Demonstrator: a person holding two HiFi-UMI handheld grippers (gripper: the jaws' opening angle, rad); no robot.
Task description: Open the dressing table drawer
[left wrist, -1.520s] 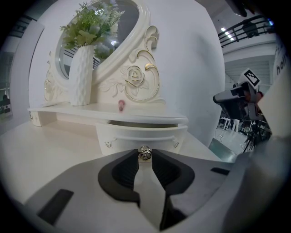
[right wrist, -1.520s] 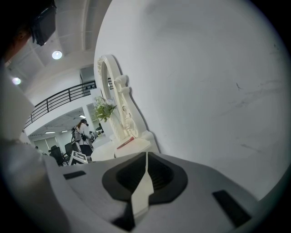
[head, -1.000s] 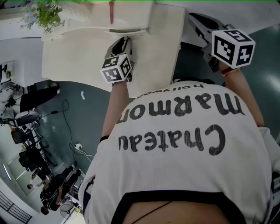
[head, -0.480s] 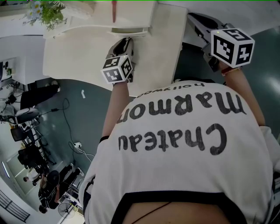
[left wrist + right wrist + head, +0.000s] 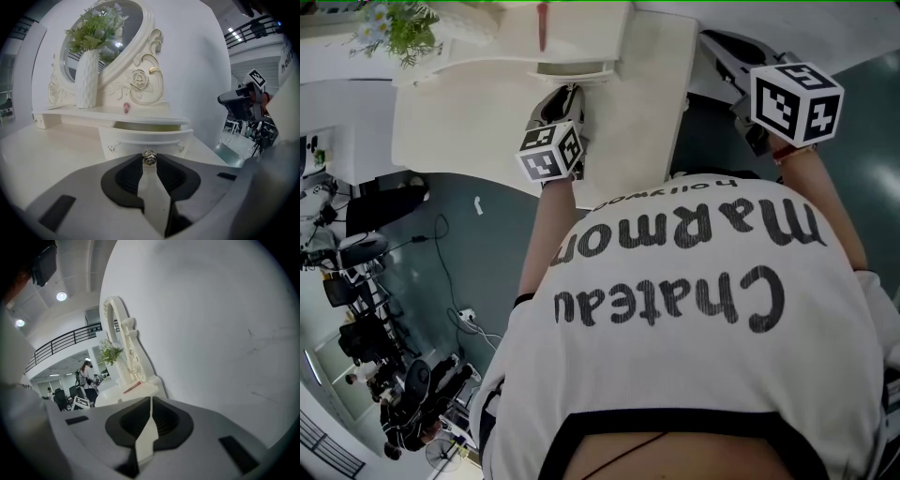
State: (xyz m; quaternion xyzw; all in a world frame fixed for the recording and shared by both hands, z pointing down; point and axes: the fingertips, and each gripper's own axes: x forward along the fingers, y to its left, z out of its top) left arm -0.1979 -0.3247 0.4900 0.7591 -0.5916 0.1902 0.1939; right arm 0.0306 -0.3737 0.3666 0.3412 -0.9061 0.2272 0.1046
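The cream dressing table [image 5: 459, 131] has a small curved drawer [image 5: 145, 138] that stands pulled out from under its shelf, with a gap showing behind its front. My left gripper [image 5: 149, 161] is shut on the drawer's metal rose-shaped knob [image 5: 149, 157], pinched at the jaw tips. In the head view the left gripper [image 5: 565, 97] reaches to the drawer [image 5: 572, 67] over the tabletop. My right gripper [image 5: 150, 401] is held off the table's right side near a white wall, jaws shut with nothing between them; its marker cube [image 5: 797, 101] shows at the upper right.
A white ribbed vase [image 5: 87, 78] with green flowers and an oval ornate mirror [image 5: 123, 28] stand on the shelf, with a small pink object [image 5: 126, 108] beside them. Chairs, cables and people fill the floor at lower left [image 5: 384, 356]. My white shirt [image 5: 694, 300] hides the near floor.
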